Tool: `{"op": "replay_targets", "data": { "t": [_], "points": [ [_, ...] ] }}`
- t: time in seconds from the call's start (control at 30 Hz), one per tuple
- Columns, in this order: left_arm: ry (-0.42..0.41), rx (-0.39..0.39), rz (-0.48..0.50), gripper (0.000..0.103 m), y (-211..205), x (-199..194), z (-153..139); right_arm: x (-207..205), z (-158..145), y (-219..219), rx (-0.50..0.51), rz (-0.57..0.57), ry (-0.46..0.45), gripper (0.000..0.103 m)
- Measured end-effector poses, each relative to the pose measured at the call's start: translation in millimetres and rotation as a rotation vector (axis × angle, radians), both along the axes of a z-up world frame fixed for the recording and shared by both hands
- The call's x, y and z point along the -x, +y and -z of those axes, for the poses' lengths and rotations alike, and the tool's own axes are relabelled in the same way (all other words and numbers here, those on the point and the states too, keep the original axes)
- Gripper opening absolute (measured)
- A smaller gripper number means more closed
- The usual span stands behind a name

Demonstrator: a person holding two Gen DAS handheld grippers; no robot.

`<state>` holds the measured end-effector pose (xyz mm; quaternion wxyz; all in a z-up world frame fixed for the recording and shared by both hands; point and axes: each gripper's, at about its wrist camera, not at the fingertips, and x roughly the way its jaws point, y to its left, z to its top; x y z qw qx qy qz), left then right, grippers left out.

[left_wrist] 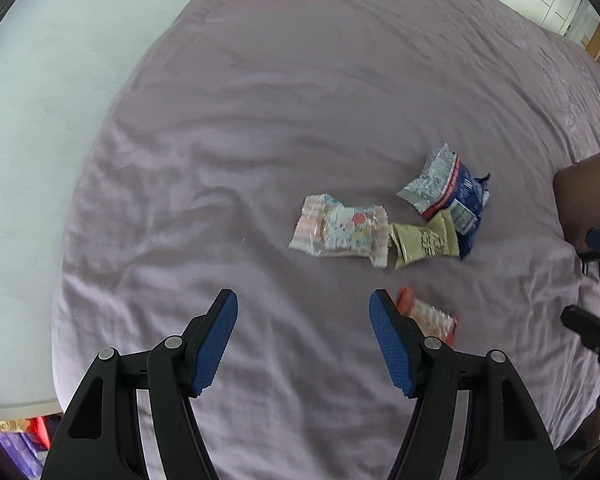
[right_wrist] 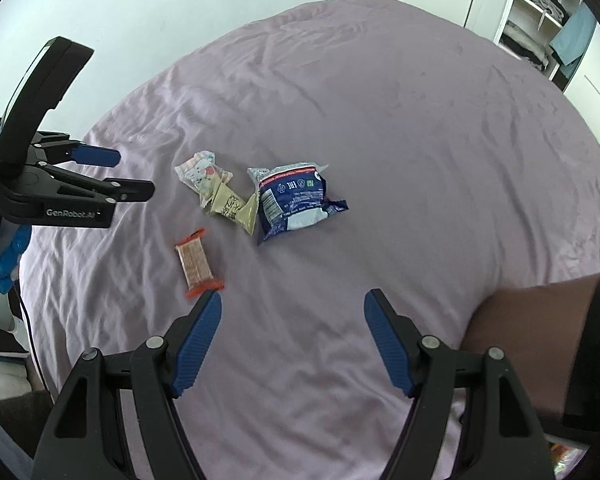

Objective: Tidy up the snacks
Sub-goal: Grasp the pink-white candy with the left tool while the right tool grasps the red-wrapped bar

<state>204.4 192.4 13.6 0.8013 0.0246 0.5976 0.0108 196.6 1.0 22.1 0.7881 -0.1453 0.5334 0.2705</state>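
Note:
Several snack packets lie together on a lilac bedsheet (left_wrist: 260,120). A pink cartoon-print packet (left_wrist: 340,232) (right_wrist: 200,174) touches a beige packet (left_wrist: 424,240) (right_wrist: 236,208). Beside those rests a crumpled blue and white bag (left_wrist: 452,188) (right_wrist: 296,200). A small orange-ended wafer bar (left_wrist: 428,314) (right_wrist: 198,266) lies apart, nearer to me. My left gripper (left_wrist: 304,300) hovers open over bare sheet, its right finger beside the wafer bar. My right gripper (right_wrist: 292,300) is open too, empty, its left fingertip just short of the wafer bar. The left gripper (right_wrist: 132,174) shows side-on at the left of the right wrist view.
The bed fills both views, with a pale wall (left_wrist: 40,120) along its left side. An open wardrobe (right_wrist: 540,12) with shelves stands at the far right. A person's bare arm (right_wrist: 532,320) reaches in at the right. Coloured packaging (left_wrist: 20,436) lies on the floor by the bed's near corner.

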Motion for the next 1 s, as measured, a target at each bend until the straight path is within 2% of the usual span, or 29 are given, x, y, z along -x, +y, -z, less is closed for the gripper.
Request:
{"op": "replay_targets", "data": {
  "t": [0.27, 1.0],
  "points": [
    [0.028, 0.05, -0.002, 0.063, -3, -27, 20, -7, 17, 1, -0.03, 0.022, 0.03, 0.085],
    [0.098, 0.154, -0.011, 0.063, -8, -77, 62, 13, 53, 62, -0.092, -0.132, 0.105, 0.085]
  ]
}}
